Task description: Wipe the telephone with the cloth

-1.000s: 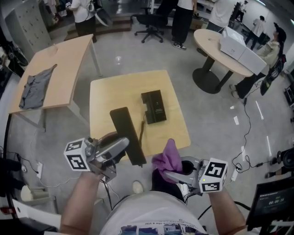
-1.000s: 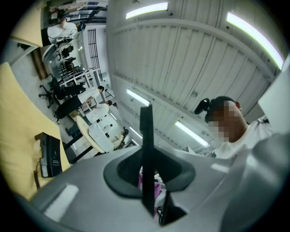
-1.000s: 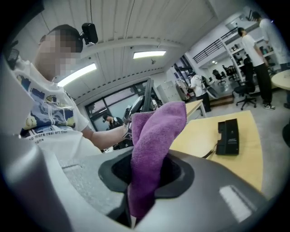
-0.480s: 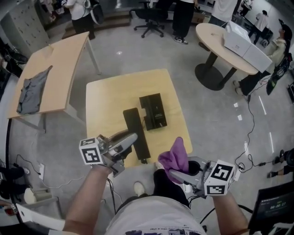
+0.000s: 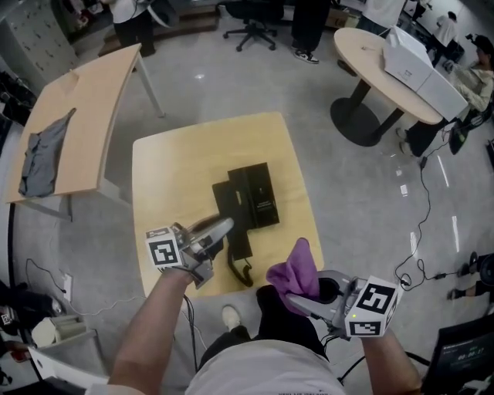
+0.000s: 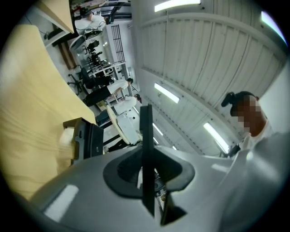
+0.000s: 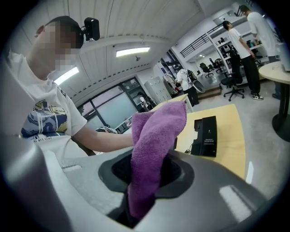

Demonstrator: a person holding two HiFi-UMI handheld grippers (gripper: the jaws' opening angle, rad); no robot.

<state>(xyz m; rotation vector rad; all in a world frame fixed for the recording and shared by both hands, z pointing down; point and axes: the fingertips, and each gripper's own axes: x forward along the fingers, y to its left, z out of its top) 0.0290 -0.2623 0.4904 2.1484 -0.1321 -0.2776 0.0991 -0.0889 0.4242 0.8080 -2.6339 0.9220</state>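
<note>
A black telephone base [image 5: 261, 194] sits on the small yellow table [image 5: 174, 166]. My left gripper [image 5: 218, 229] is shut on the long black handset [image 5: 231, 216], which runs alongside the base's left edge, its cord [image 5: 241, 271] trailing at the table's near edge. In the left gripper view the handset [image 6: 146, 149] shows edge-on between the jaws, with the base [image 6: 86, 141] to the left. My right gripper [image 5: 309, 291] is shut on a purple cloth [image 5: 296, 268] just off the table's near right corner. In the right gripper view the cloth [image 7: 154, 136] stands up from the jaws, the base [image 7: 206, 136] beyond it.
A larger wooden table [image 5: 85, 100] with a grey garment [image 5: 38, 154] stands at the left. A round table [image 5: 370, 54] carrying a white box [image 5: 421, 65] is at the back right. An office chair [image 5: 251, 23] and standing people are at the back. Cables [image 5: 421, 231] lie on the floor at right.
My left gripper has carried the handset away from me and down, so it now lies against the base's left side. The right gripper with the cloth has drifted slightly to the right.
</note>
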